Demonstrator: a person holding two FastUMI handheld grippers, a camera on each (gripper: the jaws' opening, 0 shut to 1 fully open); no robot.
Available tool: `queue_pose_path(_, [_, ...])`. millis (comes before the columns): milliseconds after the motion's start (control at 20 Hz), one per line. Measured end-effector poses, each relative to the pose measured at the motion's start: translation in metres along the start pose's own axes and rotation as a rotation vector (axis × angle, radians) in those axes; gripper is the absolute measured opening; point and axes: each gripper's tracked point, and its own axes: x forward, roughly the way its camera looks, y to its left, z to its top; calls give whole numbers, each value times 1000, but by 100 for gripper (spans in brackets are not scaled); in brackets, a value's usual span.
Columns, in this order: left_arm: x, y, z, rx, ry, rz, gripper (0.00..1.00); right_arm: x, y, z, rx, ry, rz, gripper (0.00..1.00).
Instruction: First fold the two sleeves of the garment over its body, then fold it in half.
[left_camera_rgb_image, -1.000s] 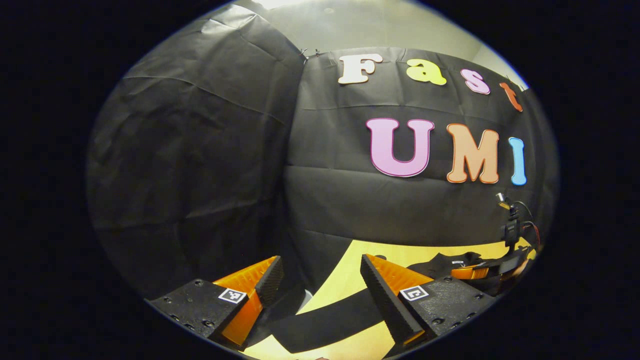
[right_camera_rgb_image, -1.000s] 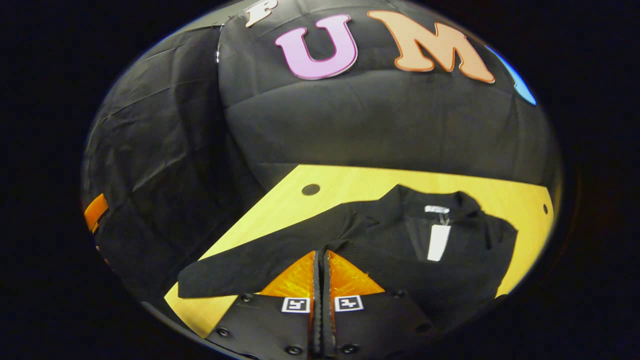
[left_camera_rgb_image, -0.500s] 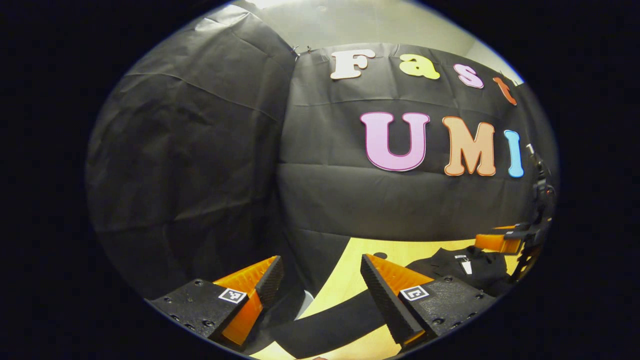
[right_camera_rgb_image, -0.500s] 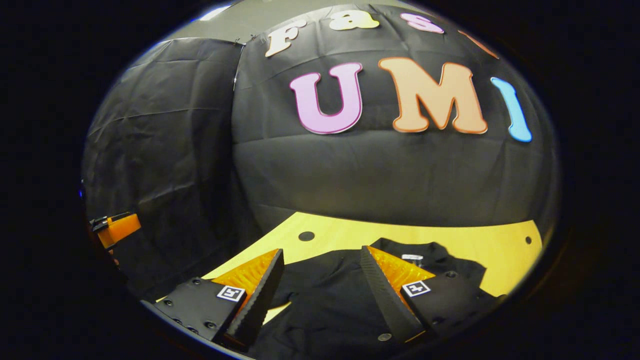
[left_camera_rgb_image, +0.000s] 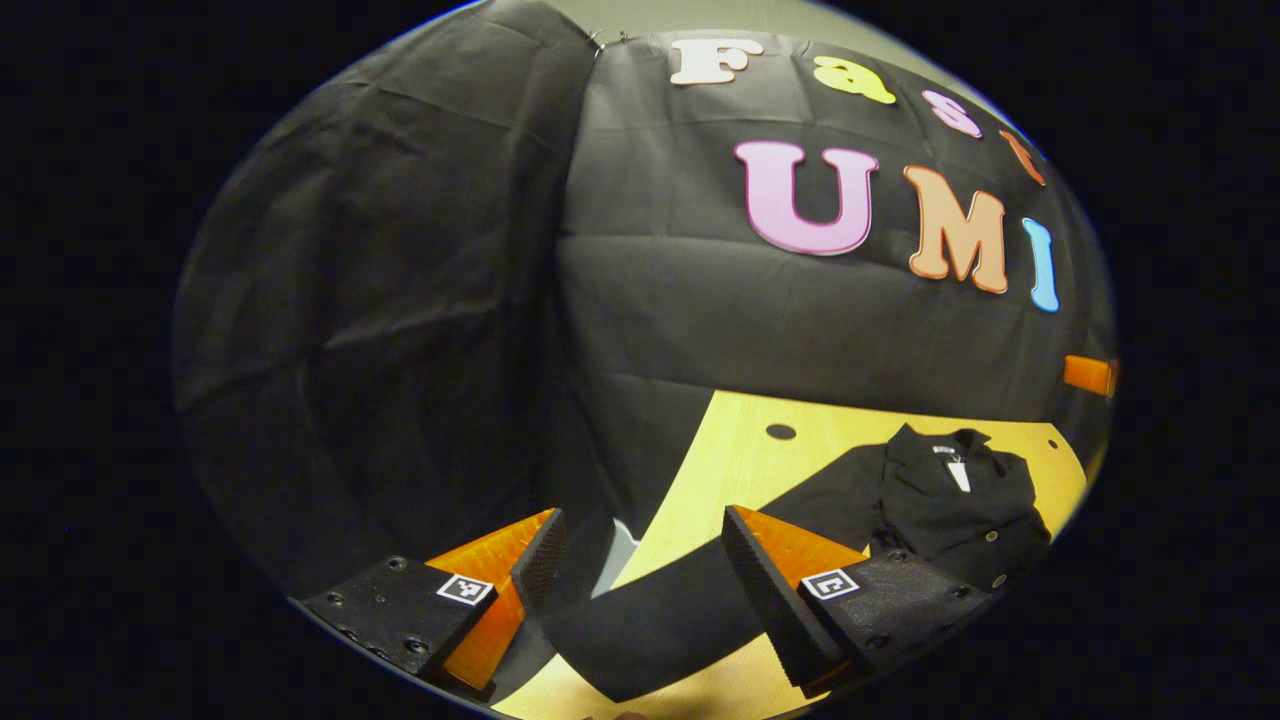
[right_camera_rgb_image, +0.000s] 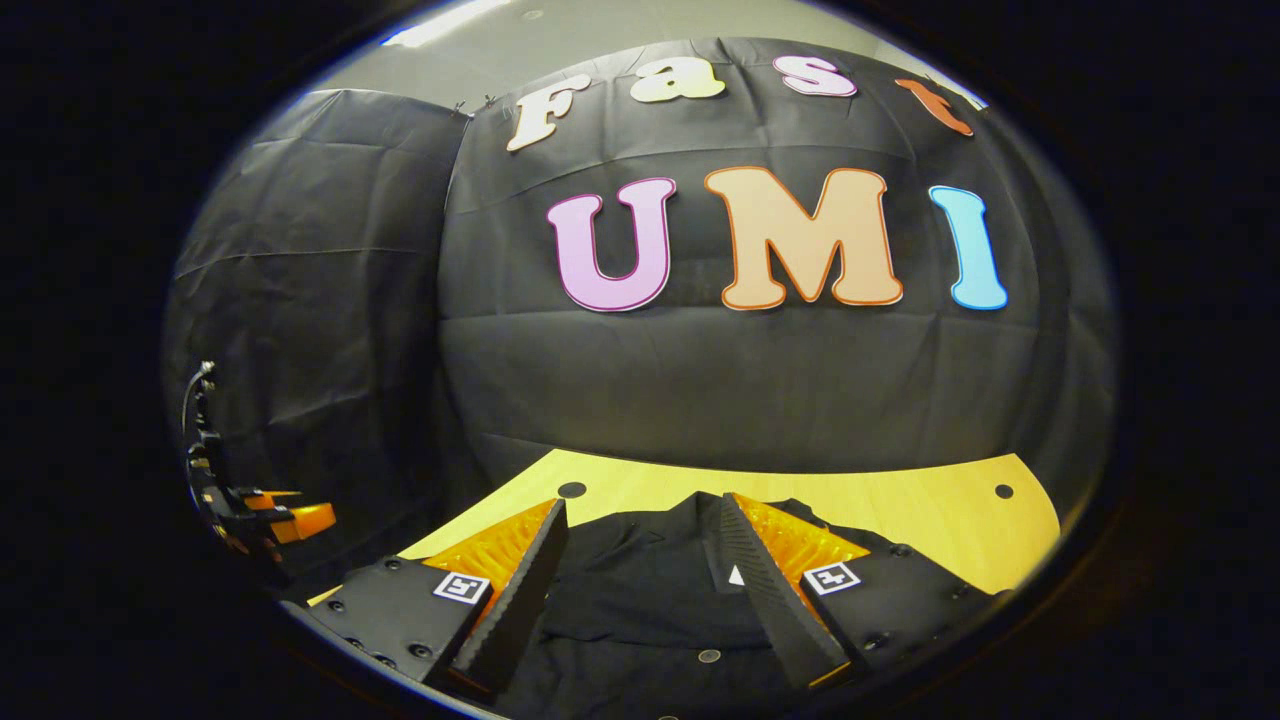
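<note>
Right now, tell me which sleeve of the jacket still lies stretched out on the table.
The sleeve between the left gripper's open jaws: it runs straight out from the jacket across the table.

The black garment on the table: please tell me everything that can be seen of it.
The garment is a black, matte cloth jacket with a collar, a white tag at the neck and small round buttons down its front. It lies flat on the yellow wooden table. One sleeve stretches out straight, its cuff lying between the open left gripper fingers. The open right gripper hovers over its body.
</note>
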Motion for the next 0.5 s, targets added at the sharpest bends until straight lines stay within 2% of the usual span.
queue_pose_path(50, [3, 3, -14, -10, 37, 4, 96, -3, -2, -3, -1, 5, -6, 98])
queue_pose_path(200, [9, 10, -59, -35, 163, 14, 97, -8, -7, -12, -8, 27, -25, 93])
queue_pose_path(500, [24, 20, -108, -79, 265, 54, 95, -19, -13, -16, -13, 44, -59, 93])
